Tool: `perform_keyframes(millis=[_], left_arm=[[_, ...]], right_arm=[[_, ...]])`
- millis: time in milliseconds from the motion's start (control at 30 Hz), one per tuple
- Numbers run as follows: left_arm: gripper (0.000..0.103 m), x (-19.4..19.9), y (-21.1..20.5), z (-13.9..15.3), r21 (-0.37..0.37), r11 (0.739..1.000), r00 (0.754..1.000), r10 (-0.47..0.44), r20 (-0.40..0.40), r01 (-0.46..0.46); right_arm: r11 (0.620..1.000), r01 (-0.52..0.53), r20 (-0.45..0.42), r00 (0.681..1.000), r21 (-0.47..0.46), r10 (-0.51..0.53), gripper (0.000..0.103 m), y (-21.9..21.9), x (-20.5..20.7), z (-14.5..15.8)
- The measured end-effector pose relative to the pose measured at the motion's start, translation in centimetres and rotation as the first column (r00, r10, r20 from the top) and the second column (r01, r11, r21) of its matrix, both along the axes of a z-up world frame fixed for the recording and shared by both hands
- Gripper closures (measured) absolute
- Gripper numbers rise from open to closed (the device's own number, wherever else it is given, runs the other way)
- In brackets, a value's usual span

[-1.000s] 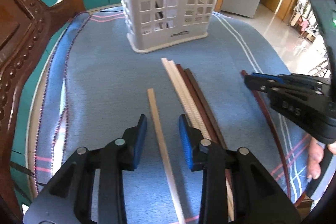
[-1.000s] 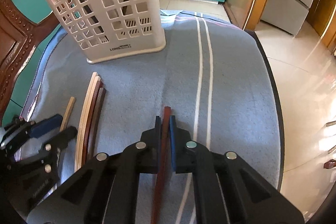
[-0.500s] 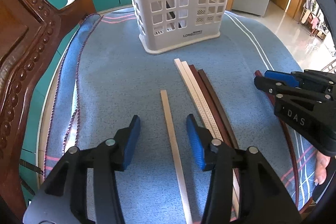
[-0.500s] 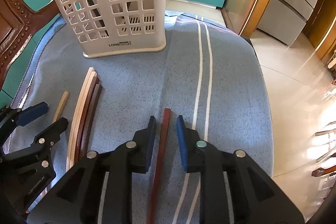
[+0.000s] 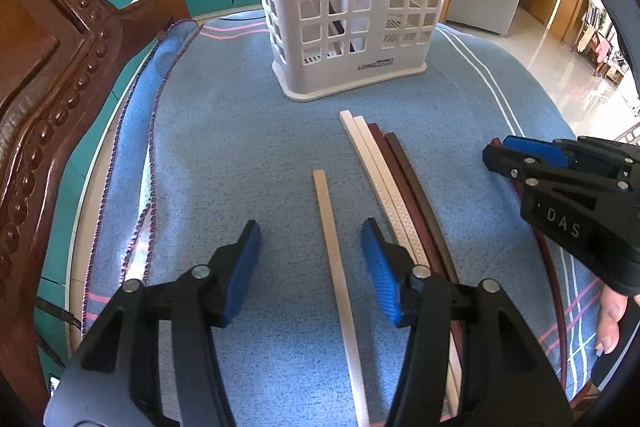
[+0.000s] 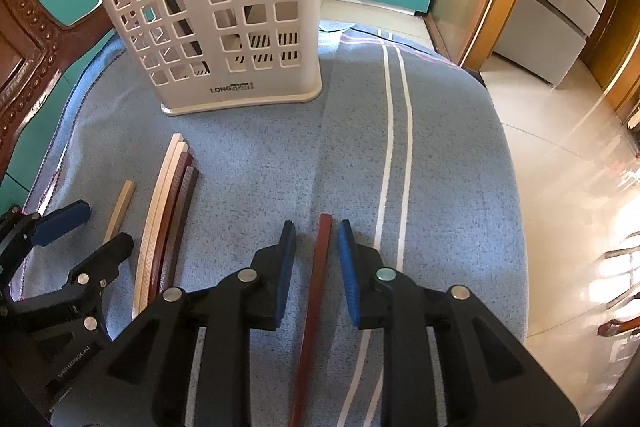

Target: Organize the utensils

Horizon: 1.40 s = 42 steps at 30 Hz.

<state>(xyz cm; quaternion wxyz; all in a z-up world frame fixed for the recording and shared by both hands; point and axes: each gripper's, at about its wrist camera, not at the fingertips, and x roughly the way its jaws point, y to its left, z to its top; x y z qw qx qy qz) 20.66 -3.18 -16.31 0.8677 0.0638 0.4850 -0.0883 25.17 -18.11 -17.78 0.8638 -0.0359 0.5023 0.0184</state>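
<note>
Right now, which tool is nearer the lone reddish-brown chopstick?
Right. The right tool straddles the reddish-brown chopstick, which lies on the cloth between its open pads. The left tool is off to the side, straddling the single pale chopstick beyond the four-chopstick bundle.

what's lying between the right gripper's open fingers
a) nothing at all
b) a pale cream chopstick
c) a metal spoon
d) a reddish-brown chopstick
d, in the right wrist view a single reddish-brown chopstick lies on the blue cloth between the fingers of the right gripper, with gaps on both sides so the pads do not press it; the pale cream chopstick sits between the left gripper fingers instead.
</note>
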Motion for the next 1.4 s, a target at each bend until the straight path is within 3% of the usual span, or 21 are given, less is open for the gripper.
perform_keyframes(millis=[100, 300, 600, 767, 1033, 1267, 1400], left_arm=[[0.061, -0.1, 0.1, 0.1, -0.025, 1.000, 1.000, -0.014, -0.007, 0.014], [0.093, -0.3, -0.3, 0.2, -0.037, 0.998, 0.998, -0.058, 0.005, 0.059], [0.096, -1.1, 1.0, 2.5, -0.095, 0.995, 0.996, -0.017, 0.087, 0.026], [0.096, -2.5, 2.0, 6.9, -0.160, 0.987, 0.983, 0.001, 0.185, 0.029], [0.096, -5.2, 3.5, 15.7, -0.251, 0.967, 0.927, 0.048, 0.372, 0.051], [0.096, -5.2, 2.8, 22.8, -0.234, 0.968, 0.865, 0.043, 0.499, 0.086], [0.096, -5.0, 2.9, 25.0, -0.219, 0.974, 0.843, 0.066, 0.534, 0.063]], right_arm=[[1.000, -0.010, -0.008, 1.000, 0.026, 0.010, 0.095, -0.1, 0.0, -0.1], [0.993, -0.016, 0.022, 1.000, 0.116, 0.014, 0.096, -1.0, -0.6, 1.0], [0.983, -0.062, 0.164, 0.986, 0.173, 0.034, 0.096, -1.9, -2.9, 6.9], [0.972, -0.088, 0.217, 0.975, 0.217, 0.040, 0.096, -2.4, -4.6, 9.8], [0.953, -0.141, 0.332, 0.942, 0.270, 0.046, 0.096, -3.8, -7.2, 15.7], [0.934, -0.185, 0.455, 0.890, 0.304, 0.028, 0.096, -4.6, -6.8, 21.5], [0.922, -0.217, 0.545, 0.839, 0.322, 0.008, 0.096, -4.5, -4.9, 26.4]])
